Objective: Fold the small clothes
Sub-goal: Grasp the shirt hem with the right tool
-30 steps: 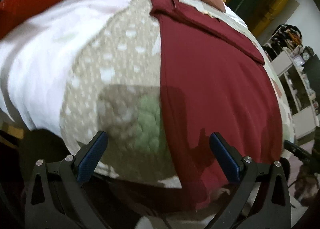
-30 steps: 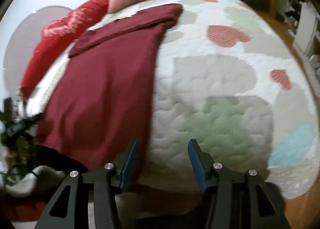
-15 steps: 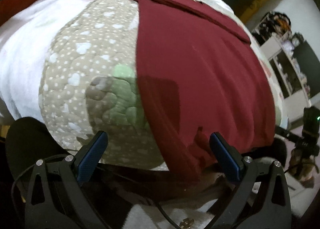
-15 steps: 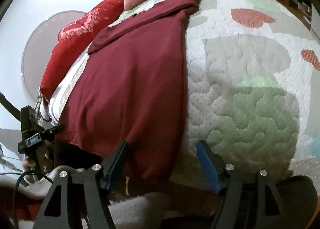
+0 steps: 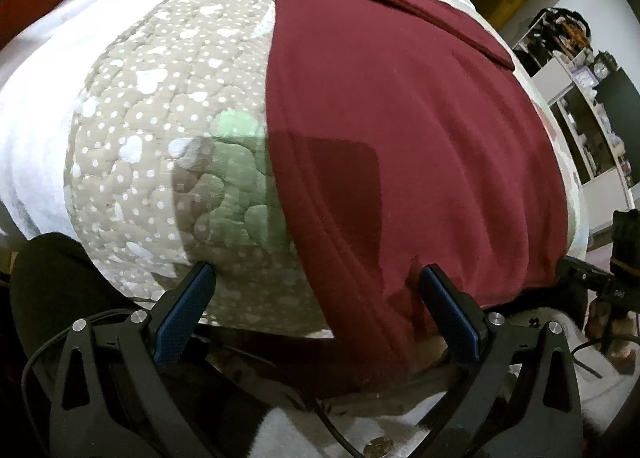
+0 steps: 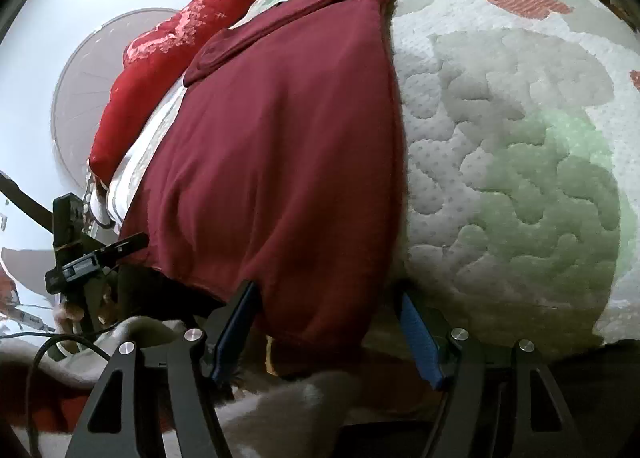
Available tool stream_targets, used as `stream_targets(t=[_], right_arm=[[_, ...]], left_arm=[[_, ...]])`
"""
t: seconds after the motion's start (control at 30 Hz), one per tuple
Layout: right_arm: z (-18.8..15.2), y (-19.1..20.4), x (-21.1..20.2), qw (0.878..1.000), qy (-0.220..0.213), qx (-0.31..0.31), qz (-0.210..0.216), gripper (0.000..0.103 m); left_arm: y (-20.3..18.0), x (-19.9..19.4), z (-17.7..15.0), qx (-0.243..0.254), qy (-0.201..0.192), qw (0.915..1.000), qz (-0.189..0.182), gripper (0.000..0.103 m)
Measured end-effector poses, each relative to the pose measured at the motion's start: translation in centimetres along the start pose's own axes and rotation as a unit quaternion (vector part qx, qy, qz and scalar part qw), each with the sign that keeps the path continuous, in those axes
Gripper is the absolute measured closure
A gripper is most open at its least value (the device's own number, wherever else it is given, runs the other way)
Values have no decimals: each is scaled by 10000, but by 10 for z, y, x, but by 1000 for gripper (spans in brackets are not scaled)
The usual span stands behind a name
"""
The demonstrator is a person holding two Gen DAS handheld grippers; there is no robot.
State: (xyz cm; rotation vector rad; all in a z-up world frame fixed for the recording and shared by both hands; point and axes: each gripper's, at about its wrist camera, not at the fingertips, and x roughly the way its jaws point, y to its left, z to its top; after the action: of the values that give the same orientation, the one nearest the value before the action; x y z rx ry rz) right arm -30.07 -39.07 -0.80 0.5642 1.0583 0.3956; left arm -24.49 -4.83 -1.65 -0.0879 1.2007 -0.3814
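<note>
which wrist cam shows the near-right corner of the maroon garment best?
Right wrist view. The maroon garment drapes its near-right corner over the bed edge directly between the open right gripper fingers. The left wrist view shows the maroon garment laid flat, with that corner far off at the frame's right edge, beyond the open left gripper.

Left gripper (image 5: 316, 300): black skeletal frame with triangular cut-outs, silver screw heads at the joints, blue-padded fingers (image 5: 186, 312), black cable trailing beneath. Right gripper (image 6: 328, 328): same black frame, silver screws, blue fingers (image 6: 418, 332).
</note>
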Motion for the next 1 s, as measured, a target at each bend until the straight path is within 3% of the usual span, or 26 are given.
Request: stream_targets(t=[0.3, 0.57, 0.87, 1.0], right_arm=[[-4, -7, 4, 9993, 35, 204, 298, 35], [-4, 2, 6, 9995, 126, 73, 271, 36], [0, 20, 12, 9984, 199, -338, 408, 64], [3, 31, 11, 9972, 132, -565, 462, 77]], left_arm=[[-4, 12, 2, -27, 127, 9999, 113, 1], [-8, 18, 5, -17, 175, 9997, 175, 1], [-6, 21, 4, -58, 230, 9997, 89, 5], [-6, 21, 4, -73, 231, 9997, 61, 19]])
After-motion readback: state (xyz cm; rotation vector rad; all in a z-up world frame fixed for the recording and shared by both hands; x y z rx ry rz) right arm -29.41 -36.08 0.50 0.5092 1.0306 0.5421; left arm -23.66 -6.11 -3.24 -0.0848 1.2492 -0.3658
